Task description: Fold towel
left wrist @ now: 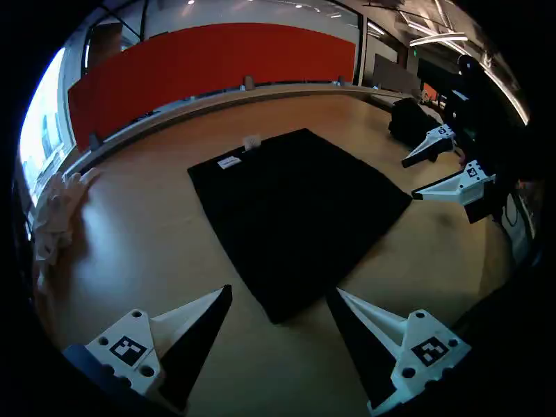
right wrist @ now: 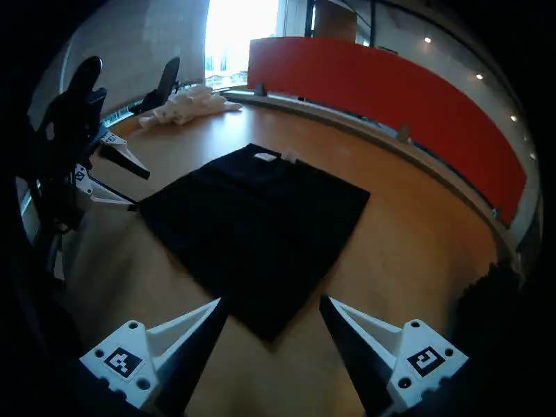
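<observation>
A black towel [left wrist: 299,208] lies flat on the wooden table [left wrist: 146,229], with white tags near its far corner. Its near corner points between the fingers of my left gripper [left wrist: 279,295], which is open and hovers just short of it. The right gripper [left wrist: 408,178] shows at the right of the left gripper view, open, off the towel's right corner. In the right gripper view the towel [right wrist: 257,222] again lies flat, its near corner between the fingers of my open right gripper [right wrist: 273,301]. The left gripper [right wrist: 139,187] stands open at the towel's left corner there.
A pile of pale cloth [right wrist: 187,104] lies at the table's far edge by the window, seen also as pale cloth [left wrist: 59,208] at the left. A red partition [left wrist: 208,62] runs behind the table. A dark bag [left wrist: 410,121] sits at the far right.
</observation>
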Demonstrator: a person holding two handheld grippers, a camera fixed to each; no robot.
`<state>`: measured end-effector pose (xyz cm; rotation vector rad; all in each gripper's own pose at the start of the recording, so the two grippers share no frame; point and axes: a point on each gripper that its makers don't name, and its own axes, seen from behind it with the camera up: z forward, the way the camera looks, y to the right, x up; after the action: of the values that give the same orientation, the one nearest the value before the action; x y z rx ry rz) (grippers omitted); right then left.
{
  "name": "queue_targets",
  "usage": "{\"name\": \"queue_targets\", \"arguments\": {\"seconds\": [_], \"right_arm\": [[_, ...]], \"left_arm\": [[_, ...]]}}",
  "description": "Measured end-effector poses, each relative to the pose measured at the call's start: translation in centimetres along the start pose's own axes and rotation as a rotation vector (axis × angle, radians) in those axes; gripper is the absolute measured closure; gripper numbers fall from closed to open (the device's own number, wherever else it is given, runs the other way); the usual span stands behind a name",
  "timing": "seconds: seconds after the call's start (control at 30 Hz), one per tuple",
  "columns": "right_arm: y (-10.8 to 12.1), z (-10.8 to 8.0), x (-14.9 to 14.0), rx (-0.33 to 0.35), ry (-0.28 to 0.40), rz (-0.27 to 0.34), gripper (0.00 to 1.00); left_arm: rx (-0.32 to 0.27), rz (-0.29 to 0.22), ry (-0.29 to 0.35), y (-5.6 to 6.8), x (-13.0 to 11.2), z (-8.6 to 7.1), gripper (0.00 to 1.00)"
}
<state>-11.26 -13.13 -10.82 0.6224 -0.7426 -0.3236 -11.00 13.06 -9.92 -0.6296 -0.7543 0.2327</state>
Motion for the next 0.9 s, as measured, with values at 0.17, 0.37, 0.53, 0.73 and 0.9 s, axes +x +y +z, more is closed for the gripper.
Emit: {"name": "queue_targets", "arguments": {"seconds": [0.17,0.37,0.53,0.73,0.9], "right_arm": [[0.1,0.4,-1.1,0.005,-0.025,0.008,0.00],[0.3,0.8,-2.3,0.014,-0.054,0.013,0.02],[0.2,1.0,-2.7,0.027,-0.066,0.002,0.04],[0.2,1.2,-3.0,0.037,-0.075,-0.005,0.10],[-0.1,1.2,-3.3,0.054,-0.082,-0.002,0.19]], "left_arm": [[-0.003,-0.004,-0.050,-0.1,-1.4,0.4,0.00],[-0.016,0.003,-0.090,0.1,-2.3,0.8,0.00],[-0.017,0.015,-0.095,0.2,-2.3,1.2,0.00],[-0.014,0.031,-0.102,0.2,-2.4,1.3,0.00],[-0.005,0.037,-0.111,0.2,-2.4,1.3,0.05]]}}
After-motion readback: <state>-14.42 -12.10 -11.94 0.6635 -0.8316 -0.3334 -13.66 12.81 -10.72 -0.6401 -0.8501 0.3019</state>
